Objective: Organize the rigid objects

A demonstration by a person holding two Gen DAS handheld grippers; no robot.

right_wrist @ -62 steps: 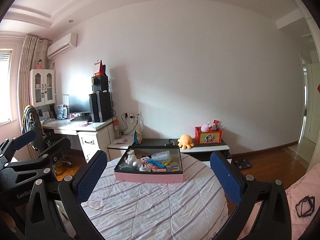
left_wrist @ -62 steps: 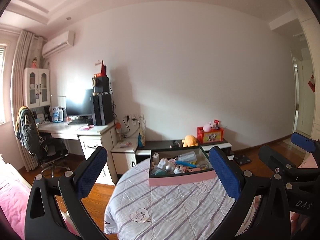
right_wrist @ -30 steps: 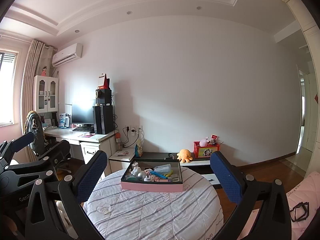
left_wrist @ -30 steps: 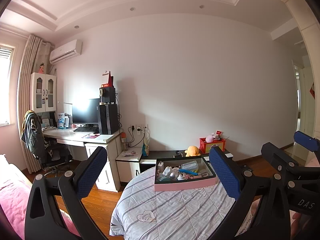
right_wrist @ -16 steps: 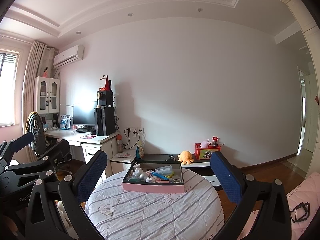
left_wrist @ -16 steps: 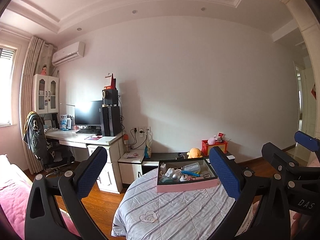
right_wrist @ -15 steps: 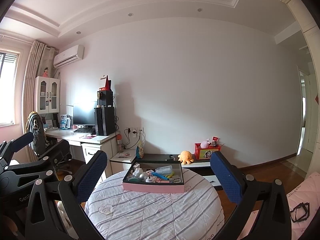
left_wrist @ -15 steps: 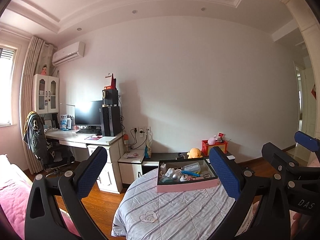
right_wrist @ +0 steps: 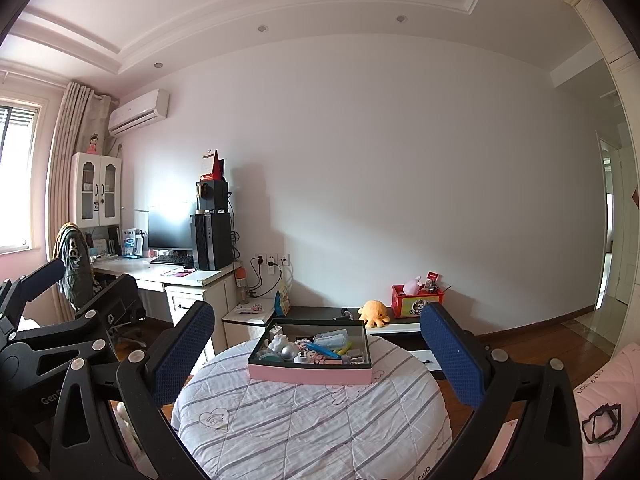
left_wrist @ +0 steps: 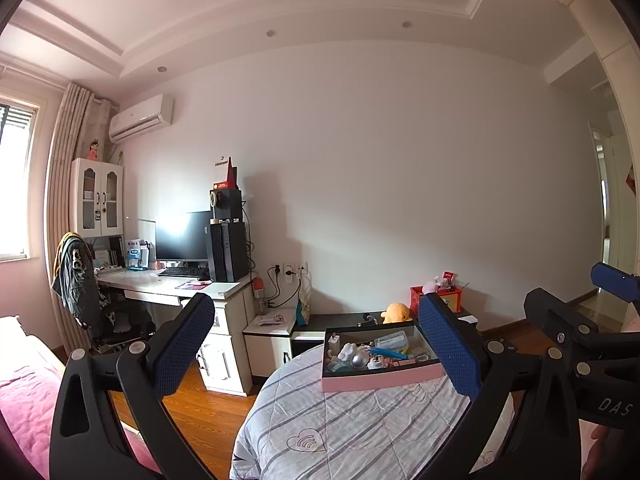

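Pink cardboard, dark inside: the shallow pink-walled box is sitting toward the far side of the round table under a grey-striped quilted cloth, already heaped with small rigid things, a silver ball and a blue stick among them. Nothing is lying loose on the cloth, so the gathering looks done. The left gripper and right gripper are hanging well apart from the box, both gaping wide and empty.
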